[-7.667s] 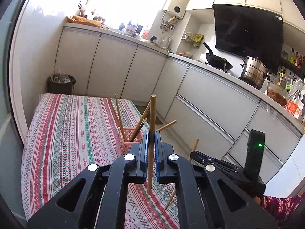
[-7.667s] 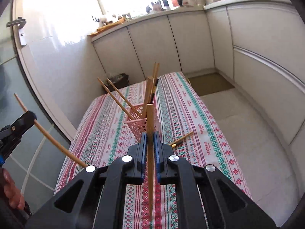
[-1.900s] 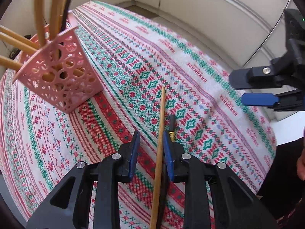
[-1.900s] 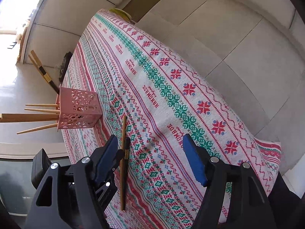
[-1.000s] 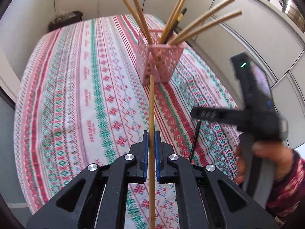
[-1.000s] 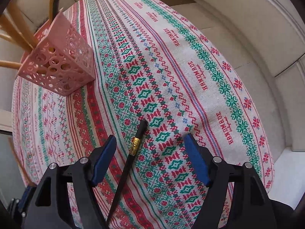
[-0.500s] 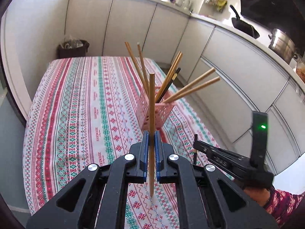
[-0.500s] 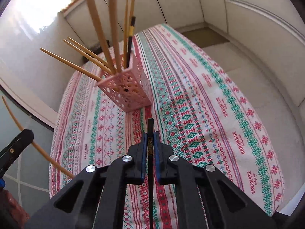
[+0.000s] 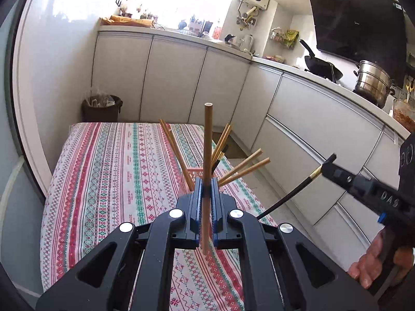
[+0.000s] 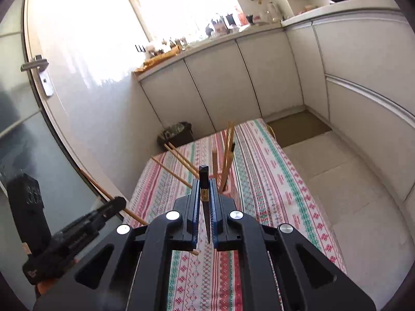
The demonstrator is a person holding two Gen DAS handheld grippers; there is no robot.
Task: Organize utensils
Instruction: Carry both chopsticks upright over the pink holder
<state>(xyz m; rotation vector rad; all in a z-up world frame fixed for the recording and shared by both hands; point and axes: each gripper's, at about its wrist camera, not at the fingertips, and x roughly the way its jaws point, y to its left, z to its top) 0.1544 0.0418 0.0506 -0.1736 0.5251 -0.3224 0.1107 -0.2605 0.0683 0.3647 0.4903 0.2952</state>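
Observation:
My left gripper (image 9: 206,189) is shut on a wooden chopstick (image 9: 207,140) that stands upright between its pads, high above the table. My right gripper (image 10: 205,191) is shut on a black chopstick (image 10: 203,178) with a gold band, also held upright. A pink lattice holder (image 9: 194,173) with several chopsticks (image 9: 243,168) fanned out sits on the patterned tablecloth (image 9: 116,168), just beyond both grippers and mostly hidden behind them. In the left wrist view the right gripper (image 9: 328,164) shows at the right, the black chopstick (image 9: 288,197) slanting down from it.
White kitchen cabinets (image 9: 298,108) run along the back and right, with a wok (image 9: 319,66) and a steel pot (image 9: 373,83) on the counter. A dark bin (image 9: 101,107) stands past the table's far end. A person's hand (image 9: 368,267) holds the right gripper.
Both grippers have risen well above the table and tipped up toward level. The right gripper shut on the black chopstick and lifted it; the left kept its wooden chopstick.

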